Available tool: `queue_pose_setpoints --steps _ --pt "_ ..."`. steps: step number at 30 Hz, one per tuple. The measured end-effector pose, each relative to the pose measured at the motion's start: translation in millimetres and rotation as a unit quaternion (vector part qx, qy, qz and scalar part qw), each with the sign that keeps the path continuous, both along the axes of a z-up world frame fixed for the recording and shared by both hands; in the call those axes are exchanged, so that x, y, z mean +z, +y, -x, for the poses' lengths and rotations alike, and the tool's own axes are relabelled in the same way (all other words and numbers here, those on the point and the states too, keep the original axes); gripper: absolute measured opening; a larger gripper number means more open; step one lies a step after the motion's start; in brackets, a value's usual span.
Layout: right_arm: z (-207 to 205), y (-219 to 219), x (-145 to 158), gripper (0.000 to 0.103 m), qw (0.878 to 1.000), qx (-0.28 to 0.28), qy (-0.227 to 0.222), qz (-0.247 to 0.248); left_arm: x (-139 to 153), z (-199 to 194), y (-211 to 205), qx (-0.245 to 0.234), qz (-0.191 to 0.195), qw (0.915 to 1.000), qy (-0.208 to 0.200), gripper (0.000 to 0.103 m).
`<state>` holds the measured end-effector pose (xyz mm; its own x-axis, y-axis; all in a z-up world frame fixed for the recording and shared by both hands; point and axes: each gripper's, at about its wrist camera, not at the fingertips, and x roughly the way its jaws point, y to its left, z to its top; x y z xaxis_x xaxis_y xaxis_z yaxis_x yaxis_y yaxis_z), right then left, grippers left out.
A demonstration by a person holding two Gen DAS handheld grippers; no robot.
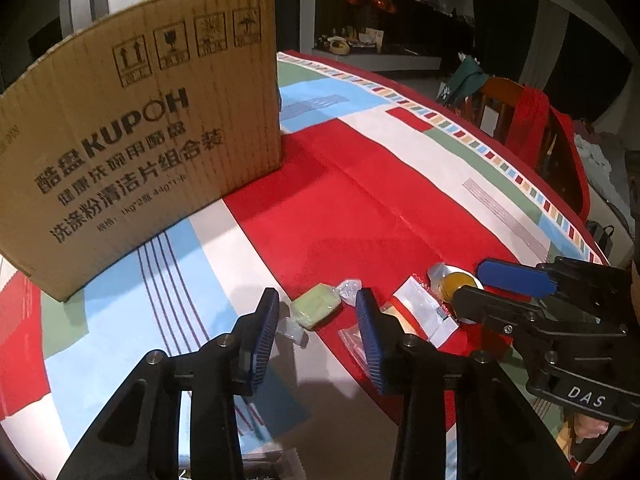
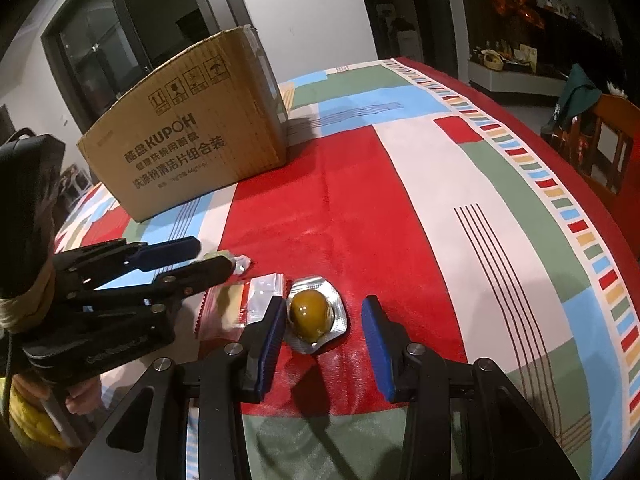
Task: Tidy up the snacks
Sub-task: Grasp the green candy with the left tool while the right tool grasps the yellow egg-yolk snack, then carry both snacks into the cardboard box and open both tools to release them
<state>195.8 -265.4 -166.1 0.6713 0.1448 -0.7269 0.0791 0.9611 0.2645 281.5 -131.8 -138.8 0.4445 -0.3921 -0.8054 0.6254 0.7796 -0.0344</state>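
A green wrapped candy lies on the tablecloth between the fingers of my open left gripper. A clear flat snack packet lies just right of it, also in the right wrist view. A yellow egg-shaped snack in a foil blister sits between the fingers of my open right gripper; it also shows in the left wrist view. The right gripper appears at the right of the left view, the left gripper at the left of the right view. A cardboard box stands behind.
The table carries a red, white, blue and green patterned cloth. The box stands at the far left. A wooden chair with a red bag is beyond the table's right edge. A shelf with items is in the dark background.
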Motion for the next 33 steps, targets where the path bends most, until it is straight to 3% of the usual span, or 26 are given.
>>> queue_pose_setpoints --steps 6,17,33 --pt "-1.2 2.5 -0.7 0.032 1.0 0.003 -0.003 0.004 -4.9 -0.9 -0.7 0.004 -0.002 1.0 0.004 0.022" --pt "2.3 2.6 5.3 0.031 1.0 0.002 -0.015 0.015 8.6 4.3 4.8 0.018 0.01 0.9998 -0.003 0.021" --pt "18.1 13.6 56.7 0.031 0.997 0.017 -0.073 0.016 62.0 35.3 29.8 0.055 0.05 0.9968 -0.03 0.021"
